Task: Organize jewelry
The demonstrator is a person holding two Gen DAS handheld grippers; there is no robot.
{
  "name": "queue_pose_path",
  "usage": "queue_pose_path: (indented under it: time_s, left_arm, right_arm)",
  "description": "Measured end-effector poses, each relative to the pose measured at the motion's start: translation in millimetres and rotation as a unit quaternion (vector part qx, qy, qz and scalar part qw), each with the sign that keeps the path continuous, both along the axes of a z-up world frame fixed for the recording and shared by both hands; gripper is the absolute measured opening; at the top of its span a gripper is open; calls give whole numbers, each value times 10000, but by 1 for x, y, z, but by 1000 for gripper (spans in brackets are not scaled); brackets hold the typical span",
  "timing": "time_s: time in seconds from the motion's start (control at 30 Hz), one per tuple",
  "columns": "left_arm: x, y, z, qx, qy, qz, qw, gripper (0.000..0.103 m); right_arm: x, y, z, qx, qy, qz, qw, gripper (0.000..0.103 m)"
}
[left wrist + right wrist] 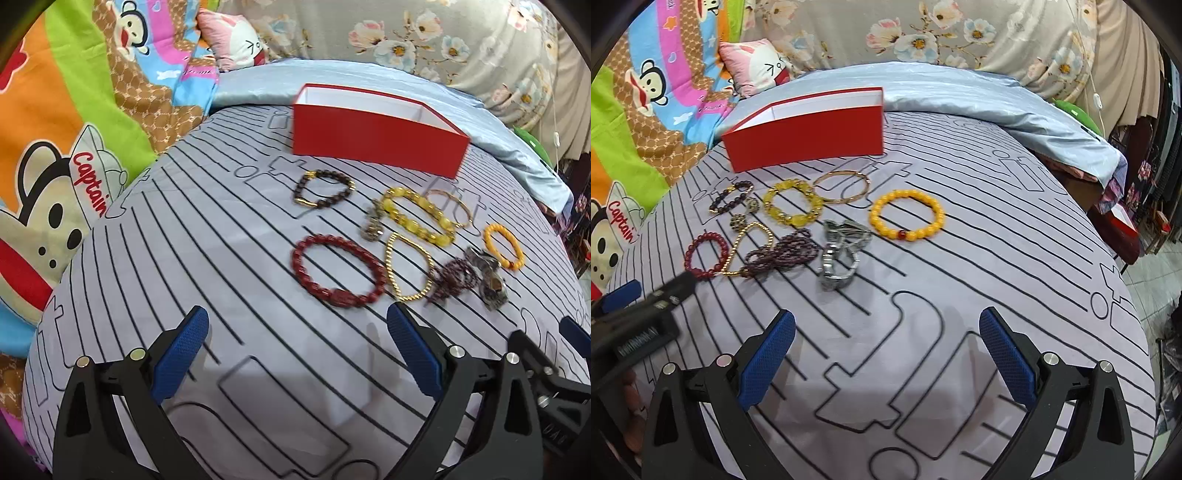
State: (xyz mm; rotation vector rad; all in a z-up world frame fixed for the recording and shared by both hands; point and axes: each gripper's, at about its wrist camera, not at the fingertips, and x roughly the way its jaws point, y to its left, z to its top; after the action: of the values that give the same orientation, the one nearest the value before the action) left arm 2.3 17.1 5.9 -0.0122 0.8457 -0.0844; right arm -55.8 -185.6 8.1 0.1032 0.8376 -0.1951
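Both my tools, left tool (297, 356) and right tool (886, 354), were wide open. The red bracelet (338, 272) lay just ahead; I should pinch one side gently for the box (376, 138).

The inside floor of the open red cardboard box with white lining (809, 138) is hidden behind its own front wall in both views, so no telling what's in there. That tangled silver metal watch-like piece (840, 254) is too jumbled and blurry to say what it actually is. In the right wrist view, the left black gripper with blue pads (639, 317) is smeared and cut off by the edge, jaws unreadable there.
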Motion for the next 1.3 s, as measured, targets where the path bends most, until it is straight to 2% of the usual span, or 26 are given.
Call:
queue_pose_path:
  time_s: [0.1,0.23,0.37,0.53,0.63,0.67,0.7,0.83,0.87,0.93,1.07,1.3]
  left_arm:
    - [11,11,4,-85,33,111,9999,93]
    - [29,15,1,-17,153,180,9997,92]
    - [45,10,-11,-43,391,89,9992,74]
    - [48,3,-11,126,256,-44,9996,60]
    - [49,1,-10,103,201,-129,9997,45]
    - [49,0,-9,84,187,-160,9997,34]
    - [49,1,-9,40,169,-199,9996,24]
    - [51,0,-9,-61,172,-271,9995,11]
    - [51,-1,-9,-60,172,-280,9994,10]
    - [51,-2,-9,-36,170,-286,9994,9]
    - [51,-3,-9,-26,167,-284,9995,9]
    - [50,-3,-9,-40,164,-288,9994,8]
  right_arm:
    - [2,-11,1,29,29,-102,9999,96]
    - [9,-24,1,93,97,-225,9997,96]
    - [17,-33,2,102,134,-311,9994,96]
    - [30,-43,5,152,145,-338,9992,96]
    - [41,-49,7,122,132,-353,9992,90]
    - [46,-51,7,113,138,-348,9992,89]
    - [51,-53,7,108,149,-353,9992,86]
    - [73,-62,5,194,247,-393,9987,71]
    - [78,-62,4,190,277,-404,9986,68]
    - [88,-63,-1,189,368,-384,9984,57]
    - [98,-60,-6,14,375,-319,9988,46]
    - [100,-53,-4,23,334,-109,9994,8]
